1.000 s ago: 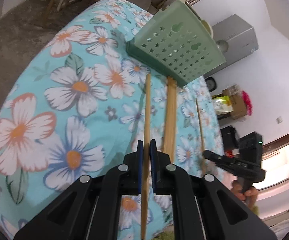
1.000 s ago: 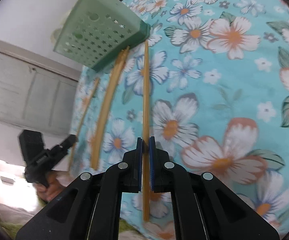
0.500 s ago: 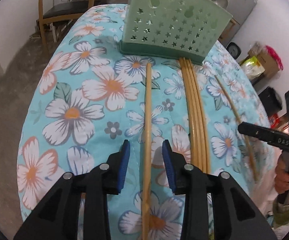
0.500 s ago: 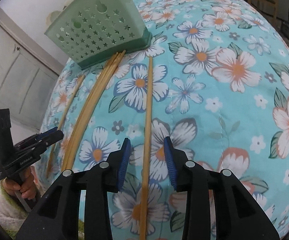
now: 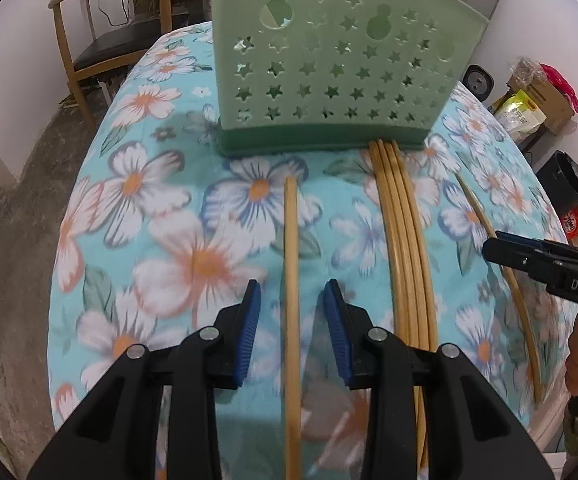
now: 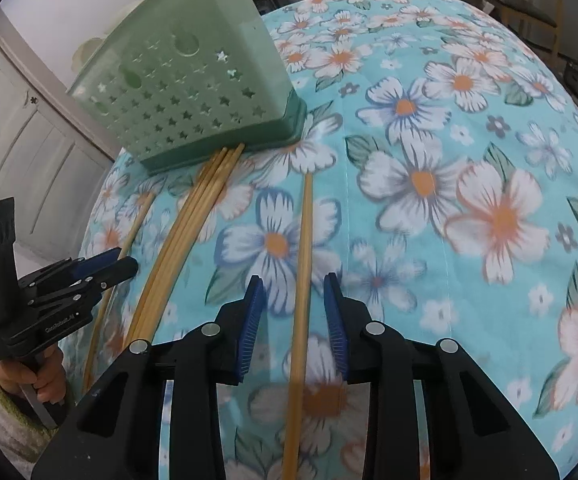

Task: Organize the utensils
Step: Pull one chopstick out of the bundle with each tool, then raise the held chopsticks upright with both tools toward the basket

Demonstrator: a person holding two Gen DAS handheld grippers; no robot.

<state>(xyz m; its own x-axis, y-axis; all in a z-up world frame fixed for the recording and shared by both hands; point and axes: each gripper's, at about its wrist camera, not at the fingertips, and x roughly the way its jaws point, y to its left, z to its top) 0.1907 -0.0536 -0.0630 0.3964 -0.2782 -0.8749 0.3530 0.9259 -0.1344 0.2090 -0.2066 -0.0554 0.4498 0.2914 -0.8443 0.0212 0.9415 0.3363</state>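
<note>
Barely started tbh: every chopstick (image 5: 291,280) is still lying on the table (image 5: 101,200) in front of the green holder (image 5: 329,68), with left gripper (image 5: 292,300) and right gripper (image 6: 293,296) both just opened, holding nothing.

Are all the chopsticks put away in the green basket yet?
Not yet. Done: a bundle of chopsticks lies together, tips against the green basket. In hand: nothing. The left gripper and right gripper have just been opening, with the loose chopstick and the other chopstick lying ungripped between their jaws. Left: both singles need tidying.
</note>
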